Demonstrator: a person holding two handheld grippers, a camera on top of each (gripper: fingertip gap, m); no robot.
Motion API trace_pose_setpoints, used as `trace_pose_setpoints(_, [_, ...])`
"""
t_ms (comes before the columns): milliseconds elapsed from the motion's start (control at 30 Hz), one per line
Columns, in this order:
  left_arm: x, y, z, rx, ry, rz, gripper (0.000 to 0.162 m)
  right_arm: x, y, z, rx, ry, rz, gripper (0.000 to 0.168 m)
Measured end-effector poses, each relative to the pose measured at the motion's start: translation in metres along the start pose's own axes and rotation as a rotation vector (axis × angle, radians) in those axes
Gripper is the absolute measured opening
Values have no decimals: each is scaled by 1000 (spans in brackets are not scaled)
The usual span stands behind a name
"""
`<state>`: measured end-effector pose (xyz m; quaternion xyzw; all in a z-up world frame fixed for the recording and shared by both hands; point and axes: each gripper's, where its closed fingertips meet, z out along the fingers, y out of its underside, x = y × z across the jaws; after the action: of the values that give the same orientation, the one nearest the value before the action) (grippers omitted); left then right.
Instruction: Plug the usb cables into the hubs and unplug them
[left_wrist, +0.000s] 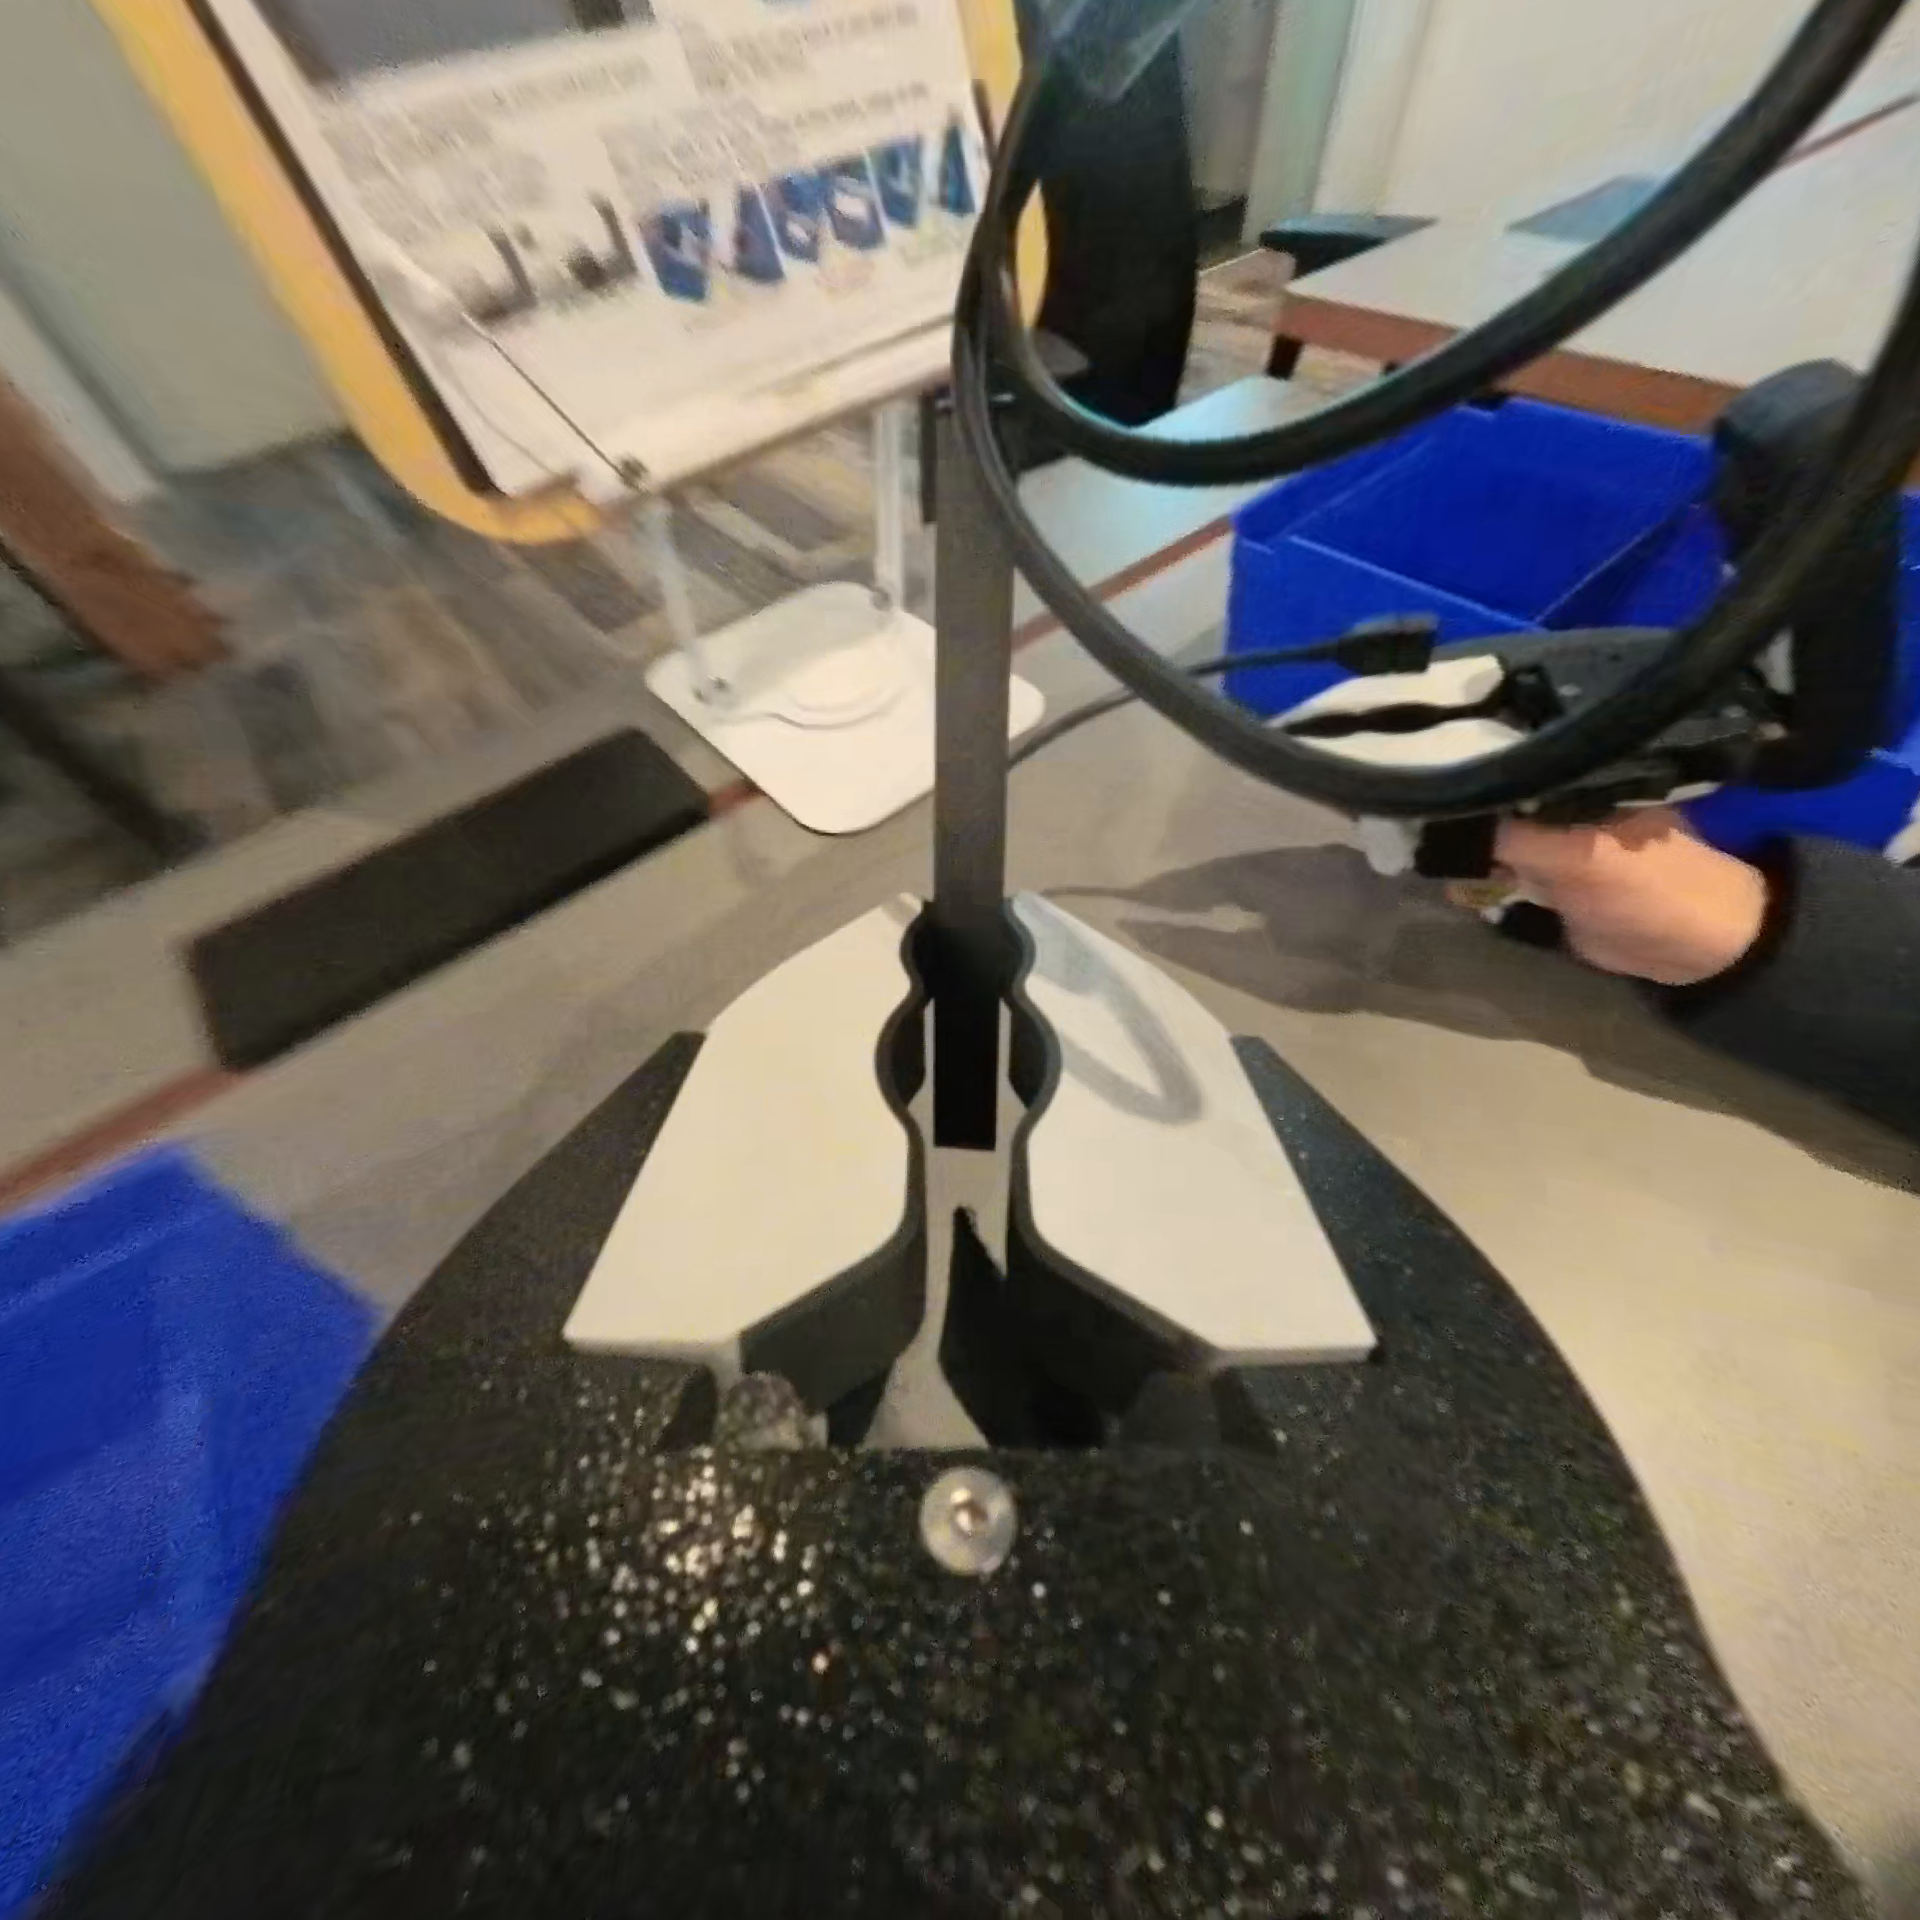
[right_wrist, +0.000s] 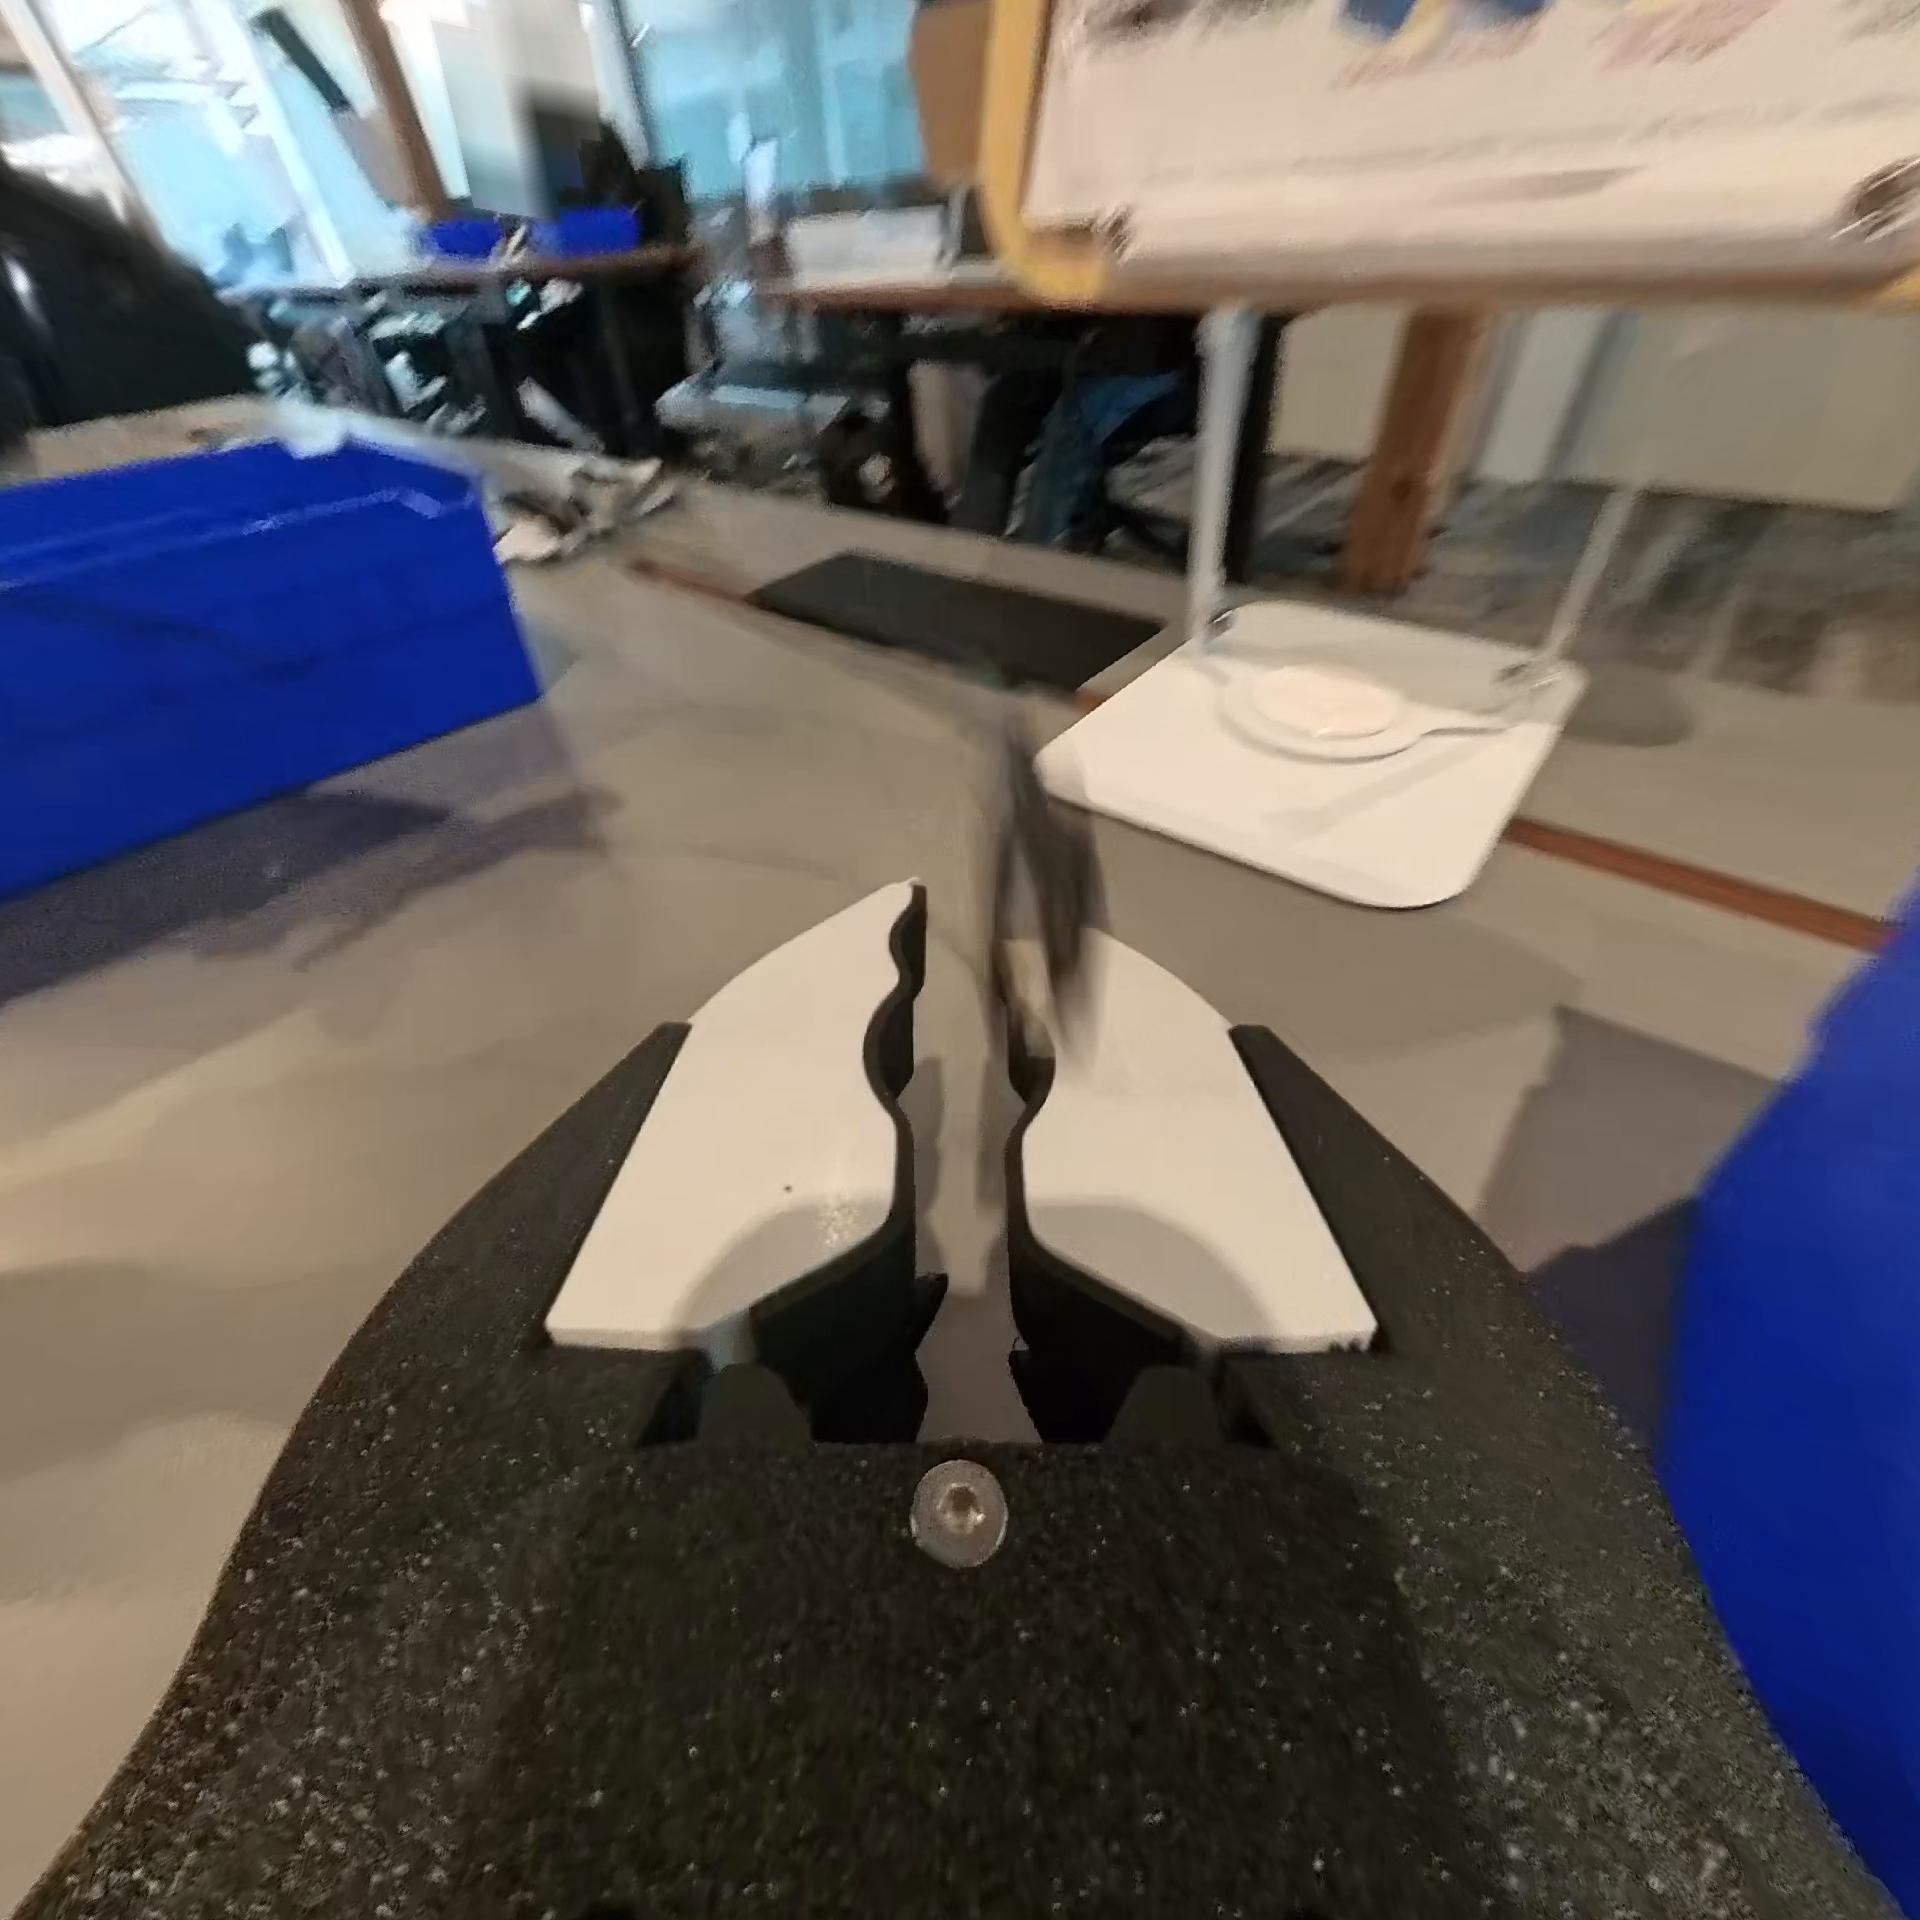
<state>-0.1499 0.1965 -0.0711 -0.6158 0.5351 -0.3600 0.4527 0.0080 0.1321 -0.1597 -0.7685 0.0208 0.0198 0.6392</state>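
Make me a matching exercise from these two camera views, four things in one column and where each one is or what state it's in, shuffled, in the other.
Things:
1. hub
2. black pad
3. white stand base
4. plug

Places or states:
A. lying flat at the far table edge
B. free in the air, plugged into nothing
C. clamped upright in the left gripper
D. resting on the table, carrying clear posts

Pairs: 1-C, 2-A, 3-D, 4-B

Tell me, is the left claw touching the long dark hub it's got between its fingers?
Touching. The left wrist view shows the left claw closed on the hub: the dark bar stands upright out of the slot, with both white fingers pressed against its sides.
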Motion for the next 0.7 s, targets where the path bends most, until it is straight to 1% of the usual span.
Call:
trace_pose_setpoints(133, [15, 27, 30, 19, 109, -211, 10, 16, -12, -11, 66, 123, -17, 12])
trace_pose_setpoints(233, [24, 49, 46, -7, 182, -322, 10, 27, -20, -20, 115, 201, -28, 12])
trace_pose_setpoints(300, [30, 63, 55, -20, 235, -361, 10, 29, -28, -27, 161, 235, -45, 12])
trace_pose_setpoints(367, [35, 73, 60, -14, 280, -383, 10, 30, -40, -37, 242, 265, -64, 12])
trace_pose_setpoints(467, [45, 83, 65, 7, 355, -375, 10, 20, -55, -52, 361, 262, -101, 15])
trace_pose_setpoints(567, [53, 90, 68, -7, 395, -345, 10, -9, -65, -54, 437, 134, -215, 19])
trace_pose_setpoints(633, [58, 96, 71, -22, 406, -364, 10, -27, -62, -47, 424, 31, -252, 25])
trace_pose_setpoints(700, [65, 101, 73, -38, 440, -411, 10, -46, -52, -38, 370, -96, -253, 27])
